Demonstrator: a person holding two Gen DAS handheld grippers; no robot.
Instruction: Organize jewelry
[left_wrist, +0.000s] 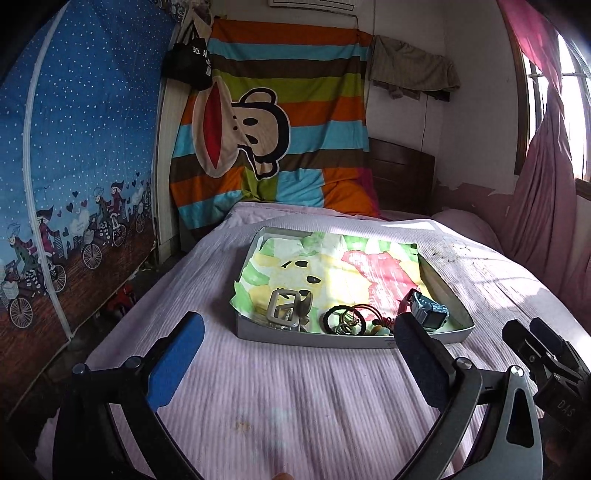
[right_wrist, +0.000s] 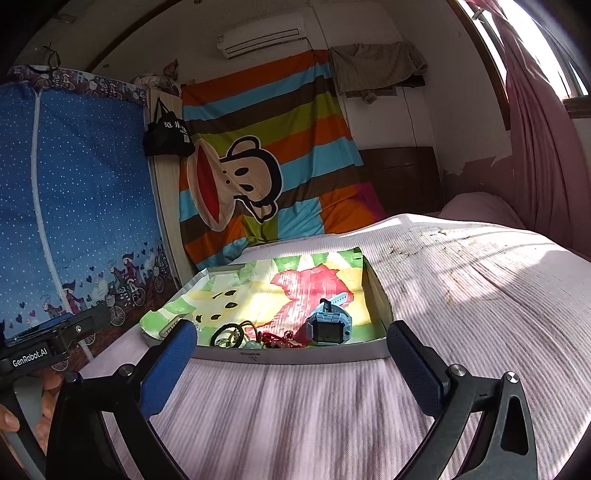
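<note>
Pink ribbed bedspread; grey tray lined with green, yellow and red paper; blue watch; striped monkey-print sheet, upper centre; blue dotted wardrobe, left.

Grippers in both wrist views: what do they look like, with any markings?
Both are black metal frames with round bolts and two fingers faced with textured blue pads. The left gripper body reads "GenRobot.AI" in white; the right gripper body bears embossed "DAS". No cables or sleeves are visible.
</note>
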